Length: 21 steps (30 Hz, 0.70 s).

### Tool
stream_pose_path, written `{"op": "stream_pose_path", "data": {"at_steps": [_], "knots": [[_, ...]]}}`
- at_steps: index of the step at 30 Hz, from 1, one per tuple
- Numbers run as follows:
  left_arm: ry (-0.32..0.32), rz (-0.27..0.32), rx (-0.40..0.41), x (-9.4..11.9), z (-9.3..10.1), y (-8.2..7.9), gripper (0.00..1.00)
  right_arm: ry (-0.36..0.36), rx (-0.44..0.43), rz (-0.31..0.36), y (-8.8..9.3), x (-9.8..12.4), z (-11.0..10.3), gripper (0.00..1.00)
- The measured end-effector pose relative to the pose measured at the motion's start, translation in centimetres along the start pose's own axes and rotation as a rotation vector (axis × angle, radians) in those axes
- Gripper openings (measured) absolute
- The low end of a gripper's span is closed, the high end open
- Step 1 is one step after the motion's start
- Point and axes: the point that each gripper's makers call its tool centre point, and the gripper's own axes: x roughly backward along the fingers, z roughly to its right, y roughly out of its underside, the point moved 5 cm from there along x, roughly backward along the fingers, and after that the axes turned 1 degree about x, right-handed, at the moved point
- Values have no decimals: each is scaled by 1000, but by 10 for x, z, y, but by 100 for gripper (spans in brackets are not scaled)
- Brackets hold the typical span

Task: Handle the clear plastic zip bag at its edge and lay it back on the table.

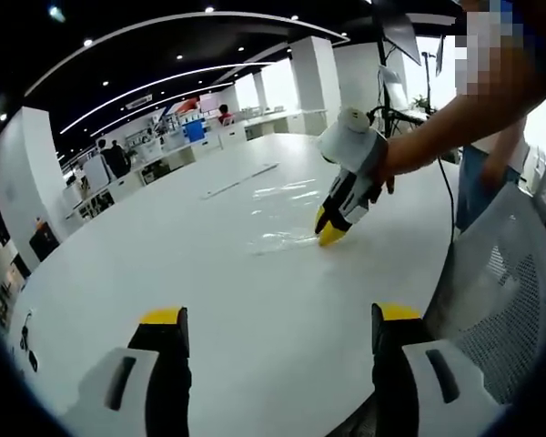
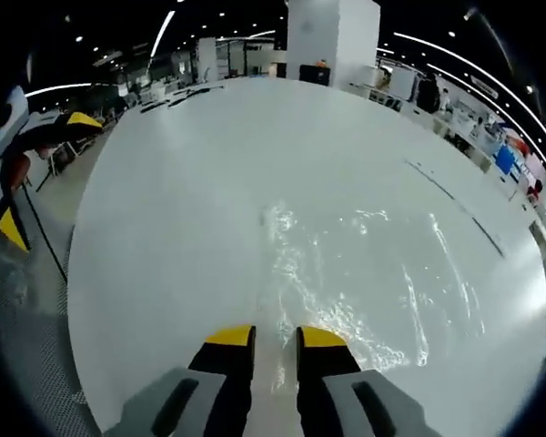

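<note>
Right claw (image 1: 331, 233) is down at the near edge of the zip bag (image 2: 364, 273), which lies flat on the white counter (image 2: 191, 200); jaws narrow, grip on the edge looks likely but unconfirmed. Left claw (image 1: 280, 330) hangs wide open, well apart. Next, I'd judge: pinch the edge firmly, lift gently, lay it back flat.

No legible text, label, brand, number or sign anywhere in either view. Hanging sign (image 1: 138, 101) near the ceiling in the left gripper view: too small and blurred to read.
</note>
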Motion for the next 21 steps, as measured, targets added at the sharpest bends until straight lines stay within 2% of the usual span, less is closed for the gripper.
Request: {"op": "stream_pose_path", "data": {"at_steps": [3,5,6,11,14,17,21], "knots": [[2,-1,1,-1,0,0,81,5,9,-5,-1,-1,3,13],[3,-1,-5,-1,0,-1,81,20,74,-26,0,-1,5,11],[3,-1,-6,-1,1,-1,81,12,71,-26,0,-1,3,11],[5,-1,-6,-1,1,-2,80,10,96,-26,2,0,1,0],[9,-4,-10,-1,2,-1,80,6,118,-30,3,2,-2,0],[8,-6,-19,-2,2,-2,80,11,202,-50,4,4,-2,0],[11,-5,-20,-3,3,-3,80,3,212,-47,5,8,-4,0]]}}
